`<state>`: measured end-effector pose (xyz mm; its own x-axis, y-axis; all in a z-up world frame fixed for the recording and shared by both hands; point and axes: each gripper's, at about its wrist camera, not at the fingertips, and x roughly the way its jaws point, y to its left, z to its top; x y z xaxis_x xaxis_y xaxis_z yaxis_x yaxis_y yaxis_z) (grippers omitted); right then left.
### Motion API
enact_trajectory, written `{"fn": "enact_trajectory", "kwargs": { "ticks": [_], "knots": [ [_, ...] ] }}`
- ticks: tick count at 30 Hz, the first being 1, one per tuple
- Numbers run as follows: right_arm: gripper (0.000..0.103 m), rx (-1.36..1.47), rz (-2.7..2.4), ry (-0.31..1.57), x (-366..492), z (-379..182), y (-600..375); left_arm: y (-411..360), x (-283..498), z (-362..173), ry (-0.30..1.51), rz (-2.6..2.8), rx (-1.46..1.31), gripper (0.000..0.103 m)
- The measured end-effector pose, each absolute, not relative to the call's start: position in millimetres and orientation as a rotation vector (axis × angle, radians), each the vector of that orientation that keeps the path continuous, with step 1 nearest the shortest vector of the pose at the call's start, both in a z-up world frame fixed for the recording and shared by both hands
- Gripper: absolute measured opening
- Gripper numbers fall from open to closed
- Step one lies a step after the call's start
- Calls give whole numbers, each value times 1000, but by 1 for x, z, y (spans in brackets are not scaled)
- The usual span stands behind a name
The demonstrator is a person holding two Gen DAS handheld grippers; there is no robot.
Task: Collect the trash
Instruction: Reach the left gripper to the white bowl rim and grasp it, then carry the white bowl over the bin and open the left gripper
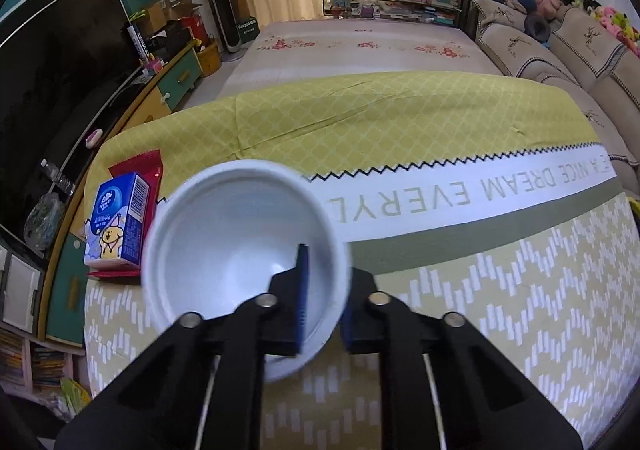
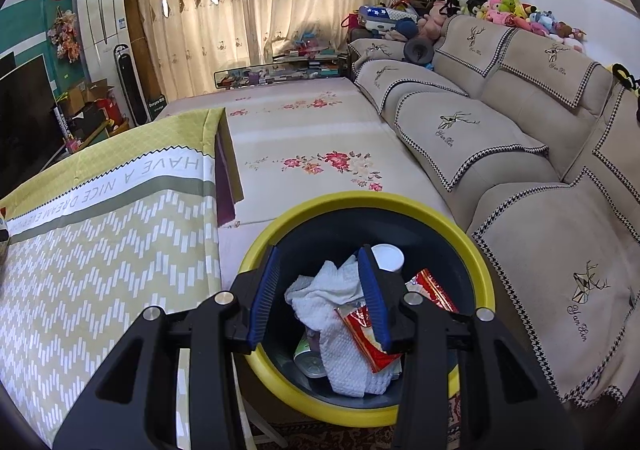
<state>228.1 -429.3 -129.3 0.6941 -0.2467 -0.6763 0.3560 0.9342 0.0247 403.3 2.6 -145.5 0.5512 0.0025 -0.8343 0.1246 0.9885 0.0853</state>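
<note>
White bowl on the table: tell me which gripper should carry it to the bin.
Left. The left gripper is already shut on the white bowl's rim, one finger inside. The right gripper is open above the yellow-rimmed bin and holds nothing.

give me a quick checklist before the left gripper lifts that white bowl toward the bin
1. Left gripper closed on the white disposable bowl, one finger inside the rim, one outside: ok.
2. Bowl empty: ok.
3. Right gripper open, holding nothing, above the yellow-rimmed trash bin: ok.
4. Bin has room above the white cloth and red wrapper: ok.
5. Tissue box clear of the bowl: cannot tell.
</note>
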Motion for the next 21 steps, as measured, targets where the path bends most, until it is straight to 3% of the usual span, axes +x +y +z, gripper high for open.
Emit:
{"fn": "enact_trajectory", "kwargs": {
  "ticks": [9, 21],
  "knots": [
    [39, 195, -336, 695, 196, -122, -438, -66, 348, -103, 877, -225, 214, 8],
    [39, 219, -404, 633, 122, -103, -477, -273, 256, -48, 757, -675, 311, 8]
  ]
}}
